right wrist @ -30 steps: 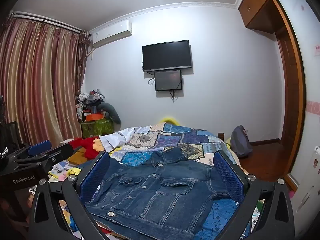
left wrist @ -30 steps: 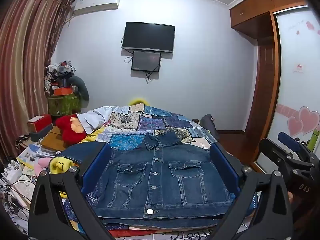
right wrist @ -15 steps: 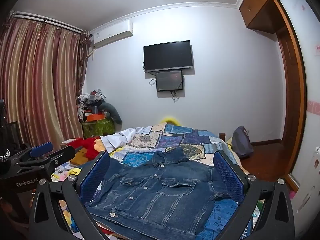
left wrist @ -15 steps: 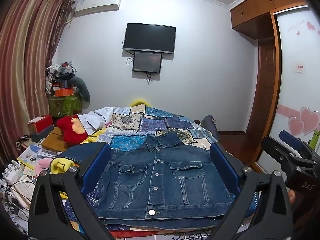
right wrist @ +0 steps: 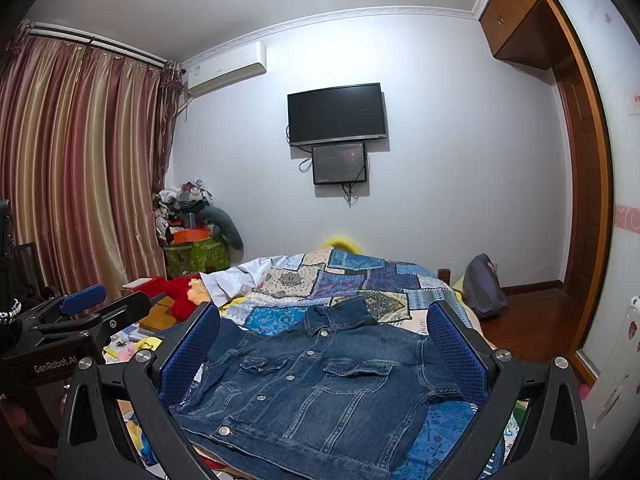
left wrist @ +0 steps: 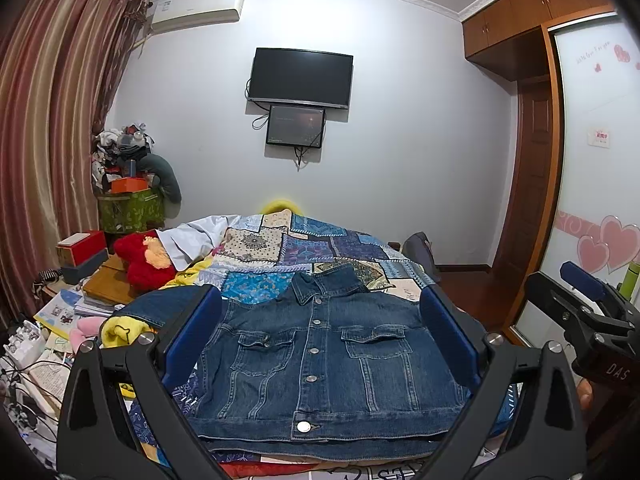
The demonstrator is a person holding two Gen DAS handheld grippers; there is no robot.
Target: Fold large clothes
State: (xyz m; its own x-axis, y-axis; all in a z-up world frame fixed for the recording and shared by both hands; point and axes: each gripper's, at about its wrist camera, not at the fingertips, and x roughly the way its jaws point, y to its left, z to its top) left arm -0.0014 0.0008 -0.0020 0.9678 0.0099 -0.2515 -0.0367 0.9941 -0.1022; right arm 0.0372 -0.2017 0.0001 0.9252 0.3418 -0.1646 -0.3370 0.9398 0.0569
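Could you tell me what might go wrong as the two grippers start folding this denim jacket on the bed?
The denim jacket lies buttoned over a patchwork quilt; open jaws may pinch quilt along with denim. Its near hem sits at the bed's edge, so a pull could slide it off. Stiff denim may spring back from a fold.

Both wrist cameras are looking from the bed's near end toward the far wall, the left one sitting left of the right, sharing the denim jacket (left wrist: 320, 364) (right wrist: 316, 392) and wall television (left wrist: 300, 76) (right wrist: 337, 114).
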